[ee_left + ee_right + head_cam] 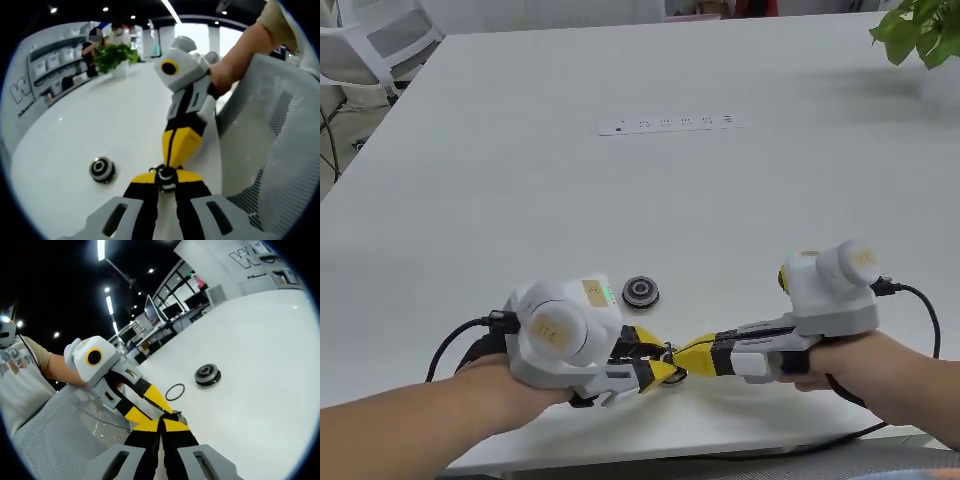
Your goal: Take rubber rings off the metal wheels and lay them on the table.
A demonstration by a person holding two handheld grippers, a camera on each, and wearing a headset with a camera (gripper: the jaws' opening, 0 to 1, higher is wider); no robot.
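White desk ran from a power strip out to a potted plant at its far right corner. By the near edge the two grippers met tip to tip. The left gripper had its jaws clamped on a small wheel, whose round face looked back along those jaws. The right gripper had its jaws pressed together, tips against that wheel; what they pinched could not be told. A second wheel lay flat just beyond them, axle upward, with a loose rubber ring flat beside it
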